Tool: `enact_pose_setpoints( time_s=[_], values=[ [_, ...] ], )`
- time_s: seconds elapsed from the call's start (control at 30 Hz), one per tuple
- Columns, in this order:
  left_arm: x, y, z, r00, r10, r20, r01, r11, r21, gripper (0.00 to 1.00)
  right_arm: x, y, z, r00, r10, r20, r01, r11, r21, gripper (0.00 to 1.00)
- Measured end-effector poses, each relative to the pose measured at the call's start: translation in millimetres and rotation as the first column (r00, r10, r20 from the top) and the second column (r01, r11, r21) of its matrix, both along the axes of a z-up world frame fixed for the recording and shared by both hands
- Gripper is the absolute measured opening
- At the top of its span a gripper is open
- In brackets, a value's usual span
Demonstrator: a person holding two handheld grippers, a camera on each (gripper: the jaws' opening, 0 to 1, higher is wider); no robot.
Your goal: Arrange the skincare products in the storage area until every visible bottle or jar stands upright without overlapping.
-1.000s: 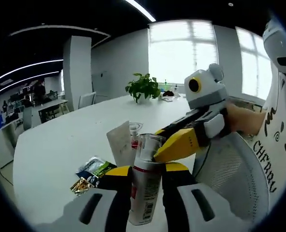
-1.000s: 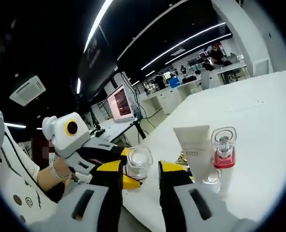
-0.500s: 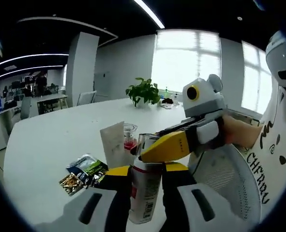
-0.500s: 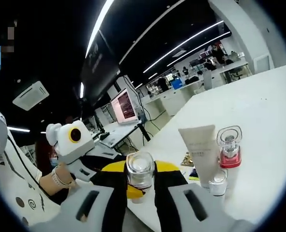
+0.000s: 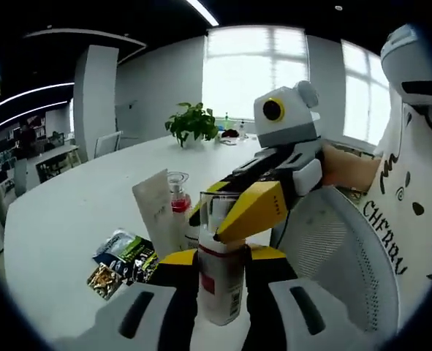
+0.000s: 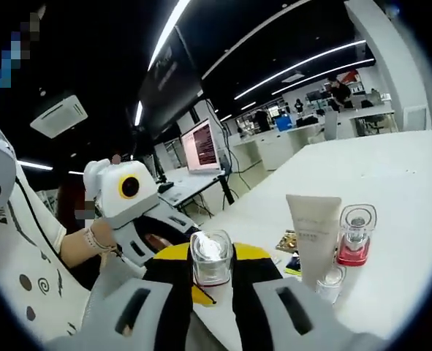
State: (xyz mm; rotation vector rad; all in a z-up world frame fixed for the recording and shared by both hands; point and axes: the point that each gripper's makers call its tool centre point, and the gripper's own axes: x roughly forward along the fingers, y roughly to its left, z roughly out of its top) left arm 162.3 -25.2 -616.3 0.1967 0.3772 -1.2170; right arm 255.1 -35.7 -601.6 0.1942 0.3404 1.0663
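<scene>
White table in bright office; both grippers' fingers clamped on one clear-capped bottle.

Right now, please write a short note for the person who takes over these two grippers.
Left gripper: shut on the spray bottle, held upright above the table edge.
Right gripper: shut on that bottle's clear cap.
On the white table: cream tube and red-based bottle stand upright, side by side; a small jar is in front of them; sachets lie nearby.
Left: set the spray bottle upright on the table, without overlap.
</scene>
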Motion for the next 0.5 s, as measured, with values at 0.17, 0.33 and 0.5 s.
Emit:
enact_pose_setpoints(
  time_s=[0.17, 0.33, 0.5],
  values=[
    [-3.4, -4, -2.2, 0.999, -0.040, -0.030, 0.040, 0.999, -0.013, 0.22, -89, 31, 9.5, 0.995, 0.049, 0.085, -0.045, 0.998, -0.053, 0.19],
    [-10.0, -8, -3.9, 0.995, -0.093, -0.038, 0.092, 0.996, -0.015, 0.21, -97, 34, 13.7, 0.991, 0.108, 0.083, -0.102, 0.992, -0.072, 0.19],
    [-13.5, -11, -5.0, 0.993, -0.107, -0.053, 0.106, 0.994, -0.025, 0.21, -102, 36, 16.4, 0.988, 0.139, 0.069, -0.134, 0.989, -0.067, 0.19]
  ],
)
